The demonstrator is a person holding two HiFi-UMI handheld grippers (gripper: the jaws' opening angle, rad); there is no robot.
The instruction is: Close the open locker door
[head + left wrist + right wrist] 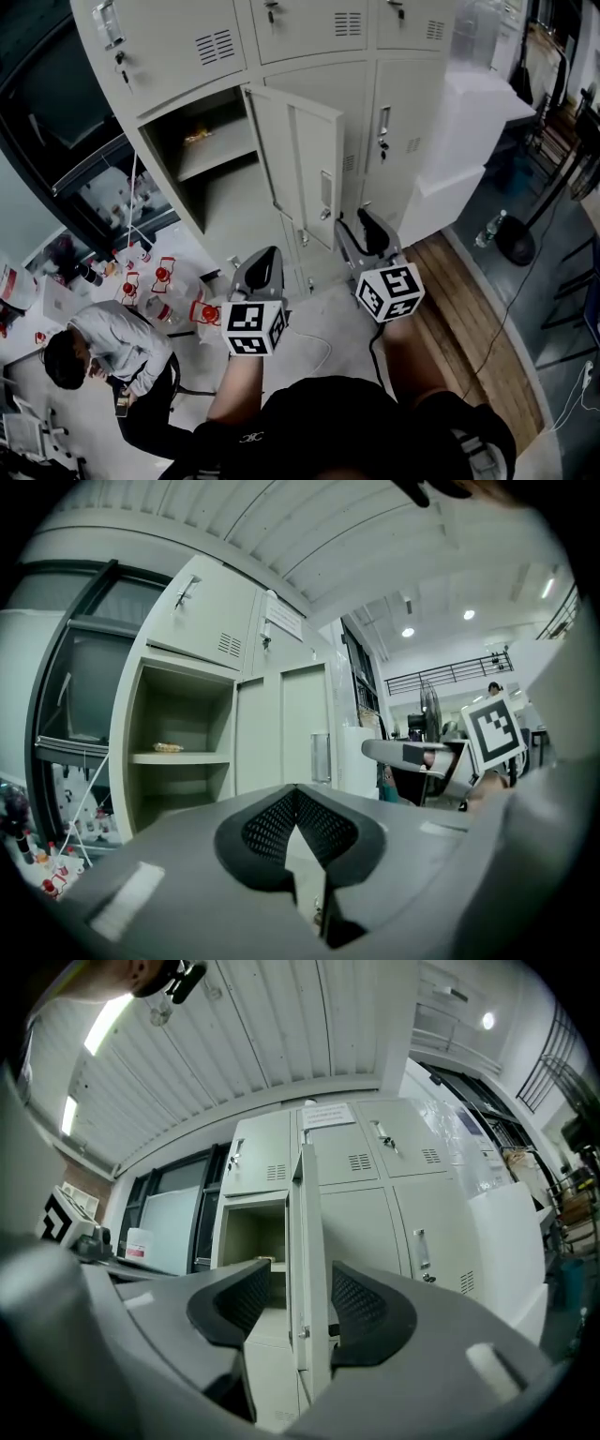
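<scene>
I'm holding the right tool with its jaws apart, and in the right gripper view the free edge of the locker door is lining up in the gap between them, with neither pad pressing on it as far as I can tell. The left tool is riding with its jaws together and nothing in them, hanging low in front of the open compartment. The door is standing wide open, hinged at the compartment's right edge, with its inner face and latch turned towards me. What I'm worrying about is this. If I'm pushing off-line, the thin edge may slide out from between the pads. If I'm shoving too hard, the door may bounce back off the frame unlatched. The left tool, I judge, may be sitting in the door's swing path.
</scene>
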